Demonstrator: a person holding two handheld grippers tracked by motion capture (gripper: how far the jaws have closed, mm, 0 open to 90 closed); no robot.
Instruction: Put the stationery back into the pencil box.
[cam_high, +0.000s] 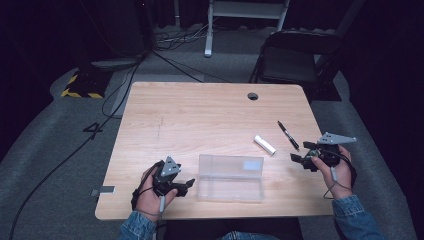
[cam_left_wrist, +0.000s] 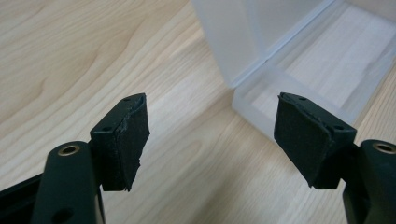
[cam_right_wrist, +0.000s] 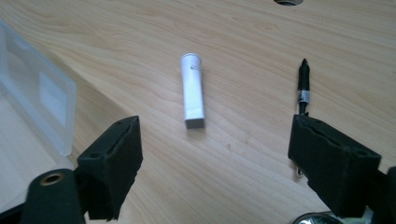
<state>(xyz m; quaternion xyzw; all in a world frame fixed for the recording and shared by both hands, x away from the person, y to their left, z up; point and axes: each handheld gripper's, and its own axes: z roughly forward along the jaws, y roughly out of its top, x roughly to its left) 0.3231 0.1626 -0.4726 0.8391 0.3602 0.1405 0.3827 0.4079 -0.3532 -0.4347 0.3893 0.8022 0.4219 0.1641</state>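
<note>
- The work seems to be at its start: the clear plastic case (cam_high: 230, 177) lies open on the wooden table (cam_high: 200, 110), and nothing is inside it as far as the pictures show.
- The left gripper (cam_high: 184, 185) rests low on the table, its 2 jaws spread wide with nothing between them. In the left gripper view, the corner of the case (cam_left_wrist: 261, 88) stands just ahead of the jaws, a little toward the right one, not touching.
- The right gripper (cam_high: 303, 161) is also spread wide and holds nothing.
- In the right gripper view, the white tube (cam_right_wrist: 193, 91) lies ahead of the jaws, between them but well apart from the pads.
- The black pen (cam_right_wrist: 303, 86) lies ahead of the right jaw, and its near end passes behind that pad.
- I judge the step in hand to be the approach to the first item.
- The next move calls for advancing the right gripper until the tube sits between the pads, then closing across its narrow width.
- The left gripper may need to steady the case.
</note>
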